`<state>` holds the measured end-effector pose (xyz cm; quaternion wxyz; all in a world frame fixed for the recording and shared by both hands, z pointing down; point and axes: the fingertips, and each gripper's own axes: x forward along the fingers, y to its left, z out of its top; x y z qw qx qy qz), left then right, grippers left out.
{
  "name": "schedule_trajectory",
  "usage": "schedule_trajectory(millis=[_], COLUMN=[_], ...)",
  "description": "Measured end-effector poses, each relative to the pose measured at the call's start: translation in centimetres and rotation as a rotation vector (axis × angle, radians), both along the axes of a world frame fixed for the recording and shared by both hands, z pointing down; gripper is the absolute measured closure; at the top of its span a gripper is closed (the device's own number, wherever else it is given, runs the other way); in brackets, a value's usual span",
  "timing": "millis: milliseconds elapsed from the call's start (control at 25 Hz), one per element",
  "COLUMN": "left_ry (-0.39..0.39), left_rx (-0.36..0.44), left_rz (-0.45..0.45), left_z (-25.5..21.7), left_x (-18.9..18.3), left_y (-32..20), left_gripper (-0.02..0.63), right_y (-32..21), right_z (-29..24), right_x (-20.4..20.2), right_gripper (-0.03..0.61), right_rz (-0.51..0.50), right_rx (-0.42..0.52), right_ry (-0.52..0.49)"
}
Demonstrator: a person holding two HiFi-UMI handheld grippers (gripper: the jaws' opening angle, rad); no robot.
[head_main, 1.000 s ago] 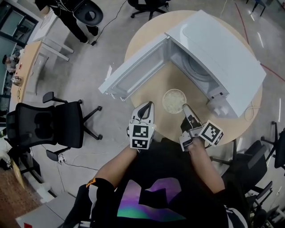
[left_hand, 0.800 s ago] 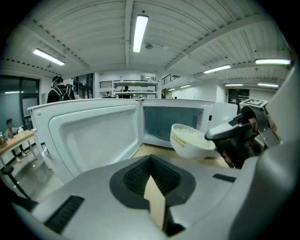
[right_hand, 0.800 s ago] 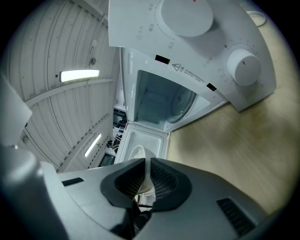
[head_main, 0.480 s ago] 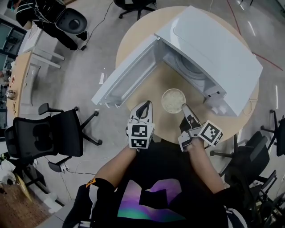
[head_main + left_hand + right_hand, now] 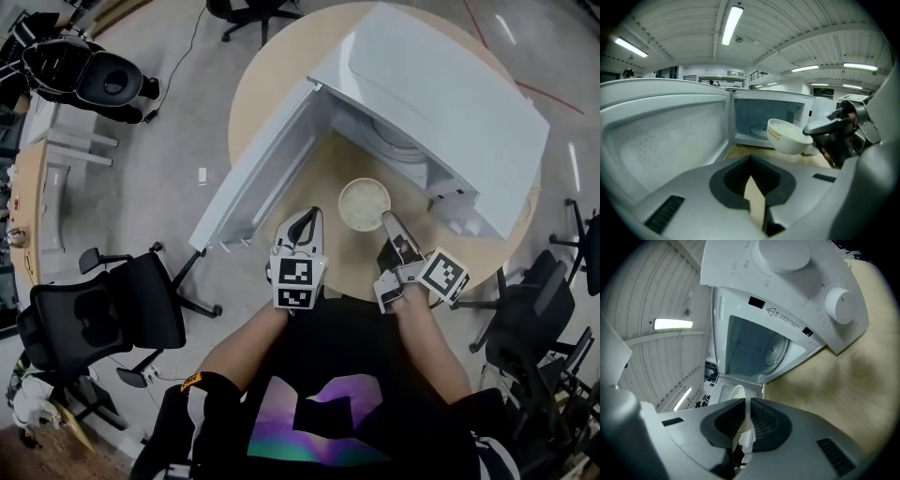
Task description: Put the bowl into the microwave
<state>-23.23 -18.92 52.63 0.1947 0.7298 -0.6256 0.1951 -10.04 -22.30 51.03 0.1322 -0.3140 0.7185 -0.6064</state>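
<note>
While right tongs point(image 5: 386, 219) pinch the bowl point(image 5: 364, 203) rim, raised before microwave point(image 5: 441, 103), left tongs point(image 5: 304, 220) closed empty, level alongside.

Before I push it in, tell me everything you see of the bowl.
The bowl is round and white, glossy like ceramic, with small yellowish print on its side and a white heap inside, maybe rice. The right gripper pinches its near rim in its jaws. It hangs slightly tilted, seemingly off the table, before the open microwave.

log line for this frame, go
right gripper: shut on bowl rim | bowl: in air before open microwave | left gripper: shut, empty
</note>
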Motion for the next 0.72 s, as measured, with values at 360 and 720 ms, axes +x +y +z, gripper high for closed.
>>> schedule_trajectory(millis=[360, 720], left_ry=[0.023, 0.033], left_rx=[0.013, 0.021], left_rz=[0.063, 0.115], left_z=[-0.5, -0.7], left_x=[-0.5, -0.6], left_y=[-2.5, -4.5], left_gripper=[0.568, 0.568], right_y=[-1.5, -3.1], right_z=[-0.6, 0.0], right_x=[-0.6, -0.2], right_gripper=[0.532, 0.532], right_rz=[0.072, 0.15], right_rx=[0.005, -0.007], right_ry=[0.012, 0.064])
